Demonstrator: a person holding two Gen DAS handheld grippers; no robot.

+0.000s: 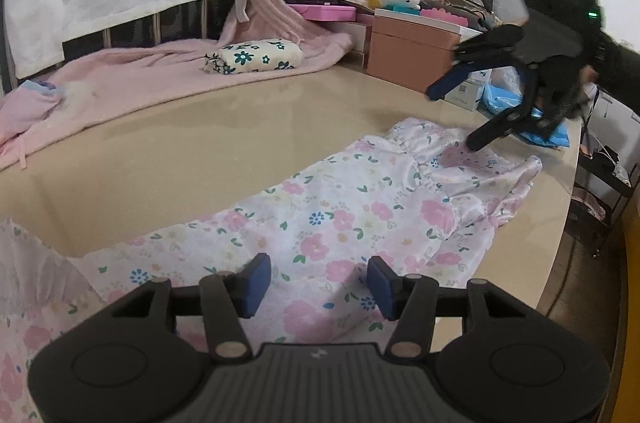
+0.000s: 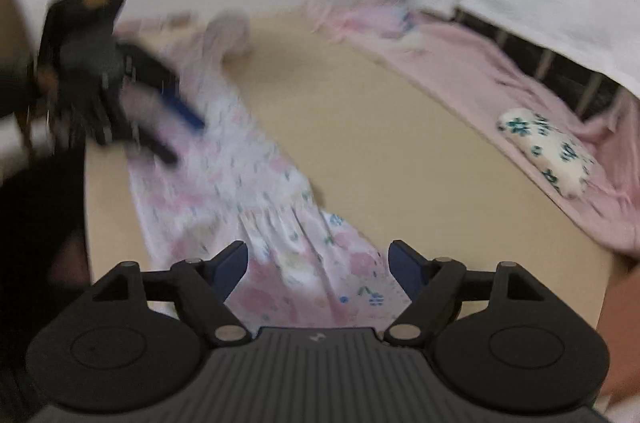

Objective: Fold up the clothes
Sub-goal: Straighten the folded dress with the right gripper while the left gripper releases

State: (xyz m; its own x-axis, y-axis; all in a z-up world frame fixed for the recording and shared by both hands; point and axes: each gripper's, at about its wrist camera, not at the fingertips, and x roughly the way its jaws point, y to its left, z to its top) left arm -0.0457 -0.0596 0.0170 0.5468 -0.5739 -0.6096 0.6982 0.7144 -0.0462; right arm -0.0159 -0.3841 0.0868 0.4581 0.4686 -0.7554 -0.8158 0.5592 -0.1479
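So the floral garment (image 1: 352,215) is laid out long on the beige table (image 1: 200,139), one end near the left gripper (image 1: 318,289), the other end near the right gripper (image 2: 318,273). It looks like the smoothing/lining-up stage before a fold, not the fold itself yet.

If I were doing it: grab each end right at the corner edge, not mid-fabric, since this stuff looks shiny and slippery and a shallow bite would probably slide out. Pull both ends gently apart first so the gathered bit near the right end flattens, then lift and carry one end over to the other. Keep both sides level or the fold goes crooked.

Pose: the left gripper angles down over the cloth's near end, jaws about half spread, nothing pinched, fabric just lying below them. The right gripper tilts down more steeply over the far end, jaws spread wide, also holding nothing. In the left view its lower fingertip seems to be right at the cloth, but it's blurry so I can't say it touches.

There's an already folded flower-print bundle (image 1: 252,57) sitting on the pink blanket (image 1: 132,79) behind.
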